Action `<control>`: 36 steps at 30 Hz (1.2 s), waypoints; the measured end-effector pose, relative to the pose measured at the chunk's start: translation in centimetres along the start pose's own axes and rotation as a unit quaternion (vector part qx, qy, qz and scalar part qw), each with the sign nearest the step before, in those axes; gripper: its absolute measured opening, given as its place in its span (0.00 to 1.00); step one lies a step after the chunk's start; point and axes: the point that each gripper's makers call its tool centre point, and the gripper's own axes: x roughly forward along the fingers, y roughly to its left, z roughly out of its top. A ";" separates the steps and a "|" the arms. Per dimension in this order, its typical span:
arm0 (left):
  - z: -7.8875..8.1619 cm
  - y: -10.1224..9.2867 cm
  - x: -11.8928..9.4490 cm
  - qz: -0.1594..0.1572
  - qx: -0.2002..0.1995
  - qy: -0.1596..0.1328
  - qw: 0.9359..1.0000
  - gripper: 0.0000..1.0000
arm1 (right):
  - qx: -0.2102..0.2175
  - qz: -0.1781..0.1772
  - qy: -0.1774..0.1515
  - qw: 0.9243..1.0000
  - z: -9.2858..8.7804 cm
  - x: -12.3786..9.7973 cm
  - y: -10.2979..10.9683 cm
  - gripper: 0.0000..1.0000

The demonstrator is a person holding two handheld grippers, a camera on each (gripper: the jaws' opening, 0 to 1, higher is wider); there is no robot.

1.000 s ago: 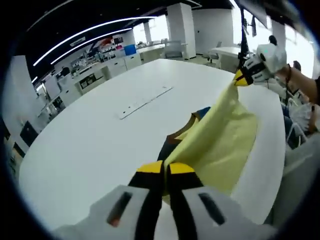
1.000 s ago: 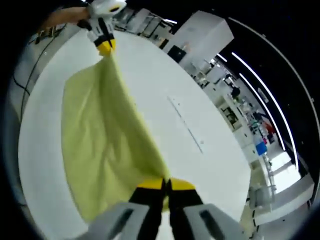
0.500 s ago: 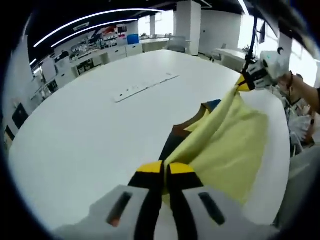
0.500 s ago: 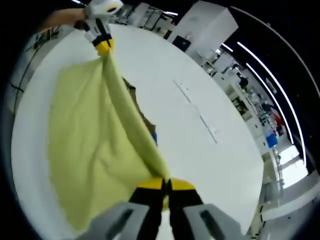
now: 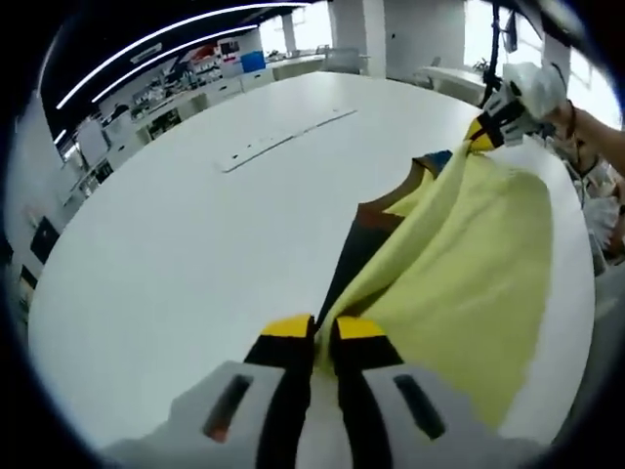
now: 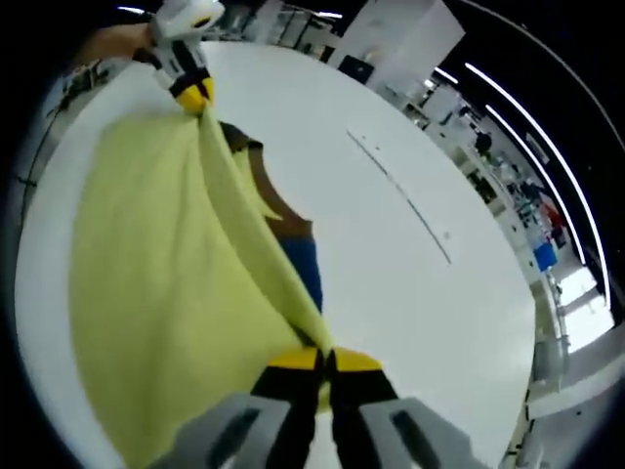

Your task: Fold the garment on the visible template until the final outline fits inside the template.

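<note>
A pale yellow garment (image 5: 467, 264) hangs stretched between both grippers above a white table (image 5: 176, 244). My left gripper (image 5: 314, 330) is shut on one corner of it. My right gripper (image 6: 323, 361) is shut on the other corner, with the yellow garment (image 6: 146, 283) spreading to the left. Under the raised edge lies a dark template (image 5: 354, 256) with brown and blue patches; the same template (image 6: 293, 244) shows beside the cloth in the right gripper view. The right gripper (image 5: 485, 130) appears far right in the left gripper view, and the left gripper (image 6: 193, 94) at the top of the right gripper view.
A long thin strip (image 5: 283, 142) lies on the table beyond the template, also as the strip (image 6: 400, 191) in the right gripper view. Desks, shelves and pillars stand around the room behind the table. A person's arm (image 5: 596, 137) holds the far gripper.
Both grippers have carried the yellow garment lower and forward, and more of the dark template now shows beneath its raised edge.
</note>
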 end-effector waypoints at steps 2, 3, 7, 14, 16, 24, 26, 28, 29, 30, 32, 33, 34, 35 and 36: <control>0.0 0.2 0.1 -0.002 -0.004 -0.006 1.000 0.04 | 0.001 0.002 0.001 1.000 -0.1 0.2 0.1 0.00; 0.0 0.4 0.2 -0.002 -0.004 -0.007 1.000 0.05 | 0.004 0.004 0.001 1.000 -0.2 0.3 0.1 0.00; -0.1 0.7 0.2 0.007 -0.011 -0.011 1.000 0.09 | 0.038 0.008 -0.010 0.999 -0.1 0.5 0.0 0.00; -0.1 1.5 -1.1 0.014 -0.004 -0.028 0.999 0.11 | 0.062 -0.003 -0.039 0.997 0.7 -1.7 -0.8 0.13; 0.2 1.2 -1.9 0.016 -0.002 -0.039 0.999 0.12 | 0.071 -0.001 -0.042 0.997 0.6 -2.0 -1.0 0.17; -0.2 1.6 -3.2 0.020 0.017 -0.073 0.997 0.18 | 0.090 -0.004 -0.050 0.995 -0.2 -2.1 -1.4 0.23; -0.3 1.4 -3.2 0.021 0.024 -0.074 0.997 0.20 | 0.082 -0.007 -0.047 0.996 -0.6 -1.8 -1.5 0.23; -0.8 0.9 -2.9 0.020 0.056 -0.059 0.996 0.20 | 0.078 -0.010 -0.044 0.996 -0.8 -1.5 -1.7 0.24; -0.9 1.2 -2.6 0.028 0.076 -0.053 0.995 0.20 | 0.080 -0.012 -0.042 0.996 -1.0 -1.2 -1.8 0.24; -1.1 1.1 -2.4 0.029 0.081 -0.049 0.995 0.19 | 0.087 -0.016 -0.041 0.995 -1.3 -1.1 -1.8 0.25; -1.2 0.6 -2.2 0.026 0.071 -0.046 0.996 0.15 | 0.115 -0.019 -0.039 0.992 -1.7 -0.7 -1.9 0.25; -1.3 0.6 -2.0 0.028 0.073 -0.047 0.996 0.16 | 0.129 -0.019 -0.043 0.991 -1.7 -0.6 -1.9 0.26; -1.4 0.7 -2.0 0.034 0.080 -0.047 0.995 0.17 | 0.148 -0.021 -0.050 0.988 -1.8 -0.2 -2.0 0.25; -1.4 0.5 -2.0 0.038 0.083 -0.047 0.995 0.16 | 0.159 -0.021 -0.053 0.986 -1.9 -0.1 -2.0 0.25; -1.4 0.4 -2.1 0.041 0.089 -0.048 0.994 0.15 | 0.173 -0.021 -0.055 0.983 -2.0 -0.2 -1.9 0.25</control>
